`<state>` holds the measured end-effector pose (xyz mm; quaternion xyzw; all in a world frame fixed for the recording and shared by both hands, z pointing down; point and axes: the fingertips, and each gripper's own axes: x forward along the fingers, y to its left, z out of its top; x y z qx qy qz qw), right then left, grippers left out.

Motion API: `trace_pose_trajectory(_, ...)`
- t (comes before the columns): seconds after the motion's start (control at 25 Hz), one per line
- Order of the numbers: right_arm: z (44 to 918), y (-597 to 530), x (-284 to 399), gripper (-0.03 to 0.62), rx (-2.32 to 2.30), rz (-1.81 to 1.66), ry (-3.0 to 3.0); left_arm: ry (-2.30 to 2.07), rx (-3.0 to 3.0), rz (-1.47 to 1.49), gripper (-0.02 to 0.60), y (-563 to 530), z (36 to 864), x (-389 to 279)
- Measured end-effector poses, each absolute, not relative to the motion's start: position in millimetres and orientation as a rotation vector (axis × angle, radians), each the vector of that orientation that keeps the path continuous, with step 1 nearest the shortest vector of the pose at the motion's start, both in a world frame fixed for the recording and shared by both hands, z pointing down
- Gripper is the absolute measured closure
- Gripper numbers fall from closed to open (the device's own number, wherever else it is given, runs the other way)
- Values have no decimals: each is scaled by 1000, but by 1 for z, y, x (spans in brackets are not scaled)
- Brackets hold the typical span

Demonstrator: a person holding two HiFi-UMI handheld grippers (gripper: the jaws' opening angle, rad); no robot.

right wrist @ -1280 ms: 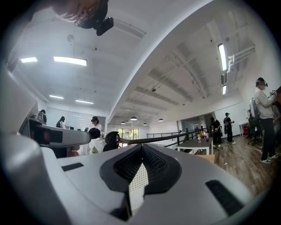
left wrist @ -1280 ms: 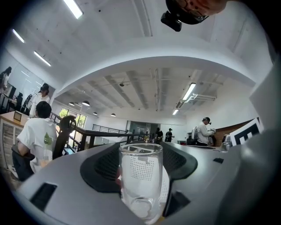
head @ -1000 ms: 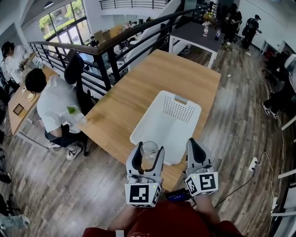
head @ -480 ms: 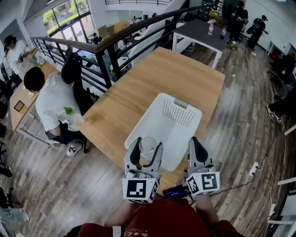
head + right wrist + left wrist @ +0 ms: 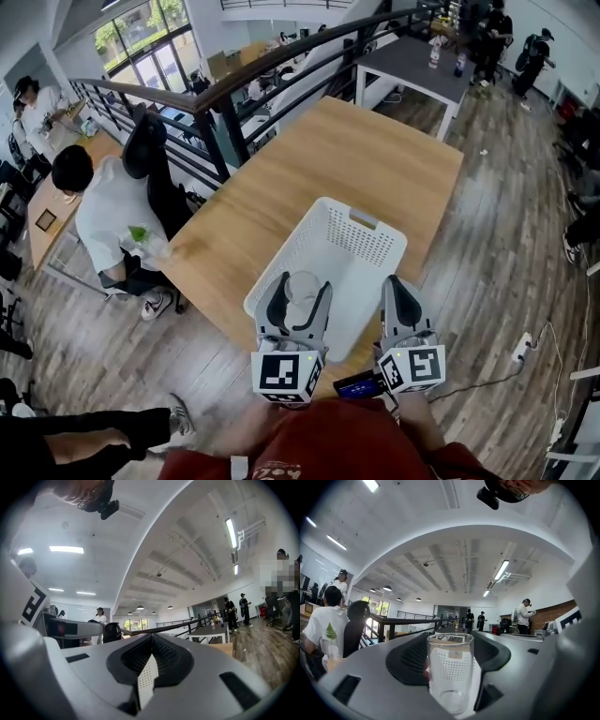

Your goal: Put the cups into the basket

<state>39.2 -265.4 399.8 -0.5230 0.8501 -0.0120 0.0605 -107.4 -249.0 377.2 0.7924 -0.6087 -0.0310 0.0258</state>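
The left tongs (image 5: 298,305) were clamped on a clear glass cup (image 5: 450,674), which stood upright between the two jaws. In the head view, the cup was positioned over the near left corner of the white perforated basket (image 5: 361,246). The basket rested on the near end of the wooden counter (image 5: 347,159), with its handle cut-out on the far wall. The right tongs (image 5: 394,291) were closed together, gripping nothing, and were positioned over the near right edge of the basket.
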Motion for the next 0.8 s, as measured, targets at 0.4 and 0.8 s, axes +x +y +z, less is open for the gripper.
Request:
trace_pose_trajectory(0.4,403,-274,55,585,-1615,-60,2555,-1826,2462,-13,290,-280,397,-87)
trace_pose_trajectory(0.8,408,-277,59,585,-1631,-73,2541,-1761,2453,148,290,-314,431,-80)
